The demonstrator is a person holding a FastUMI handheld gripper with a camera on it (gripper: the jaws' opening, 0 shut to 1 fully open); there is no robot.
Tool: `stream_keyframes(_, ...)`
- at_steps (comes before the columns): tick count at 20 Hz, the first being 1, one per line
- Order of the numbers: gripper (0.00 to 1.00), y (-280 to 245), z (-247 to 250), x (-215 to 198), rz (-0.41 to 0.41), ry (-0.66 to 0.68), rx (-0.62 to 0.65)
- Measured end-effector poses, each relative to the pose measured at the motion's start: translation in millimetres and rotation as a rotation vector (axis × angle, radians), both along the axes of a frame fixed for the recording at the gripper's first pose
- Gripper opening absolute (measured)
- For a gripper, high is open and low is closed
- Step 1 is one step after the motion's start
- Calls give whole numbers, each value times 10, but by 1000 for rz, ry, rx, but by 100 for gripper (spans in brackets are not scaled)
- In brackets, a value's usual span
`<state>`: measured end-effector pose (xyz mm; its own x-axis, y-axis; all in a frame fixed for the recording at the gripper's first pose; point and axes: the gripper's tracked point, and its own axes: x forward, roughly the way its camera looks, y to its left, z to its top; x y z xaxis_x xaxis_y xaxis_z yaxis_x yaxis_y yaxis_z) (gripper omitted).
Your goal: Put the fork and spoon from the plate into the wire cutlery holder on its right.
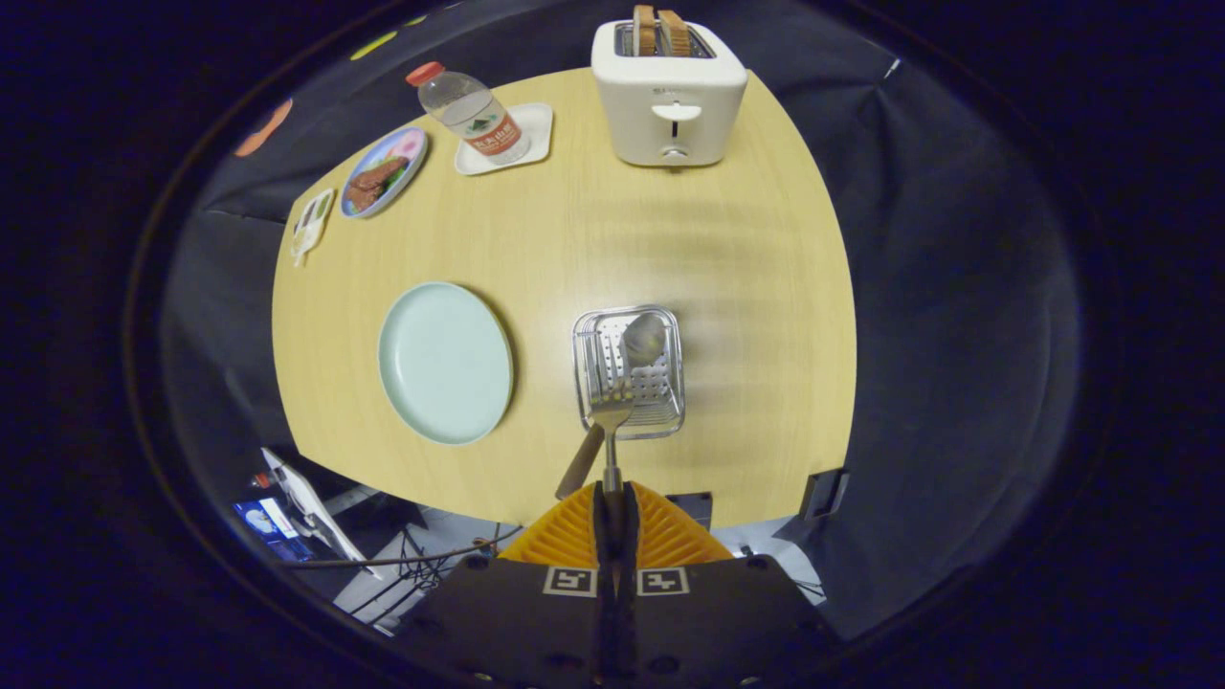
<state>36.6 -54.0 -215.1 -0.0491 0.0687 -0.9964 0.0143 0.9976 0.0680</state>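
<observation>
At the bottom centre of the frame the gripper (612, 502) has its two fingers pressed together on the thin handle of the fork (611, 421), with only the handle's width between them. The fork runs straight up from the fingertips, its tines lying over the near edge of the wire cutlery holder (670, 421), a square metal basket just ahead of the fingers, a little right of the frame's centre, on the light wooden table (746, 287). The spoon (643, 340) is already in the holder: its round bowl shows at the holder's far side, and a brownish handle slants out over the near edge, down and left, ending just beside the fingertips; whether that handle belongs to the spoon cannot be told for certain. To the left of the holder, apart from it, lies the pale green plate (445, 362). Farther back, at the top centre, stands a white toaster (668, 91) with two slices of bread in its slots. In the upper left a water bottle (467, 110) rests on a small white tray (531, 124), with a patterned dish (385, 172) beside it.
</observation>
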Motion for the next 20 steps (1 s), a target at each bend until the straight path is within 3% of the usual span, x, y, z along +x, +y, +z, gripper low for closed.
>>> stream_keyframes(6,1,-76,-251,54,-62,91,12)
stream_keyframes(12,5,-103,-373,223,-94,90,34)
stream_keyframes(16,33,-113,-312,385,-75,-9,33)
stream_keyframes(20,68,-68,-88,579,-23,-187,42)
